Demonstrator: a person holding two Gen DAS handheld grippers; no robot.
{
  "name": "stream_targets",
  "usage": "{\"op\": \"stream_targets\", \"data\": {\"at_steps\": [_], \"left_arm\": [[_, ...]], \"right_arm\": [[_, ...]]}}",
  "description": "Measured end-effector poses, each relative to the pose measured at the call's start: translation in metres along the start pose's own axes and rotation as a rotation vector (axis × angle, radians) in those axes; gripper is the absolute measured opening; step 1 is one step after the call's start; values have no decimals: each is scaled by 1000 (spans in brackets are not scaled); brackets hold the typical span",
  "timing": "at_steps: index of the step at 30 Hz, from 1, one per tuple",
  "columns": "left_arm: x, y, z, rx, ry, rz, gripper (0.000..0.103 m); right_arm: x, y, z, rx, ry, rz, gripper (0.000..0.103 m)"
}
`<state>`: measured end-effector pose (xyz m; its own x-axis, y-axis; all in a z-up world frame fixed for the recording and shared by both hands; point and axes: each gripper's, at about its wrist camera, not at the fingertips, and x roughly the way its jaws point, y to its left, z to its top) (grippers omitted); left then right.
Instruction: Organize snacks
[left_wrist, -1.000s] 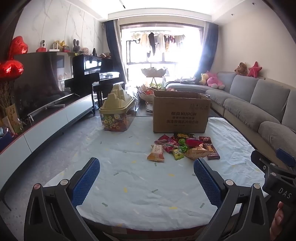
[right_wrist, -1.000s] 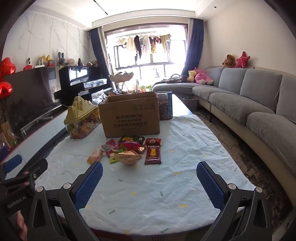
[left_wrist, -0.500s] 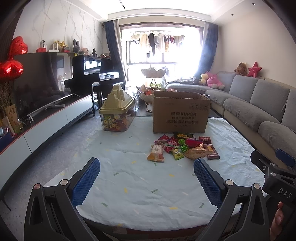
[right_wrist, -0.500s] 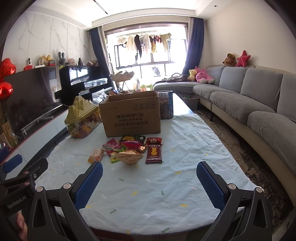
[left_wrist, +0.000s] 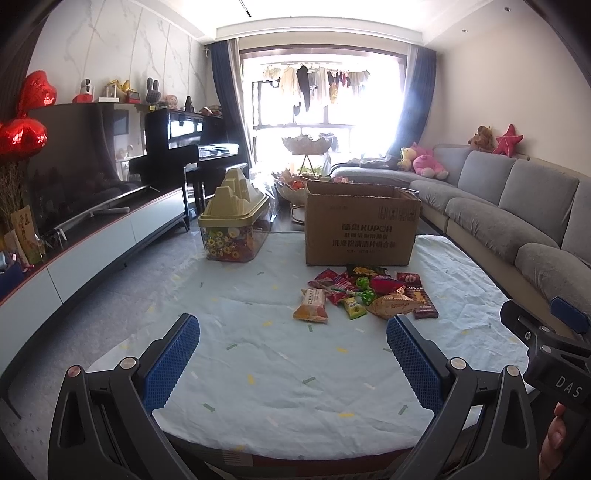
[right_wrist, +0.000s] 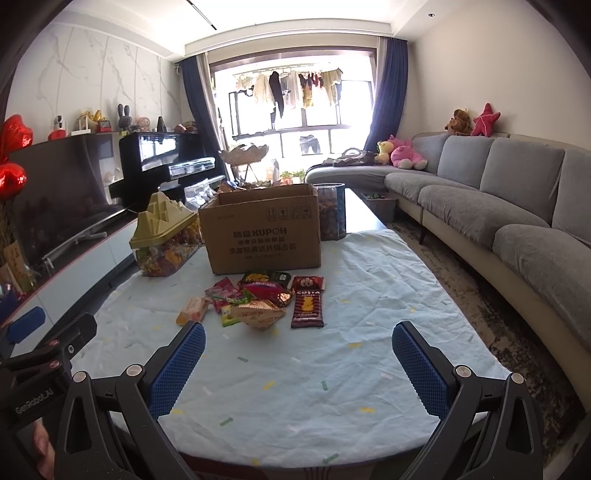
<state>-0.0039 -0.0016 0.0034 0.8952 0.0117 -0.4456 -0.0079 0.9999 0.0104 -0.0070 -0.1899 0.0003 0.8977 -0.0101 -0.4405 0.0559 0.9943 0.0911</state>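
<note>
Snack pile (right_wrist: 258, 301) by cardboard box (right_wrist: 263, 230)

Grey sofa (right_wrist: 498, 199) right, black piano (left_wrist: 184, 147) left, bright window (left_wrist: 325, 96)

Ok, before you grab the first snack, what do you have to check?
1. Left gripper open and empty: ok.
2. Right gripper open and empty: ok.
3. Snack pile in plain view on the tablecloth, nothing lying between it and the grippers: ok.
4. Cardboard box top open, ready for snacks: ok.
5. Room inside the box: cannot tell, its inside is hidden.
6. Orange packet lies at the pile's edge, apart enough for an easy first pick: ok, probably.
</note>
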Motion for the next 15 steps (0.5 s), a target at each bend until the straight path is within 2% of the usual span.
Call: {"op": "stream_targets", "data": {"at_steps": [15], "left_arm": [[0, 1, -1, -3, -4, -2, 103]], "right_arm": [[-3, 1, 3, 0, -2, 3, 103]]}}
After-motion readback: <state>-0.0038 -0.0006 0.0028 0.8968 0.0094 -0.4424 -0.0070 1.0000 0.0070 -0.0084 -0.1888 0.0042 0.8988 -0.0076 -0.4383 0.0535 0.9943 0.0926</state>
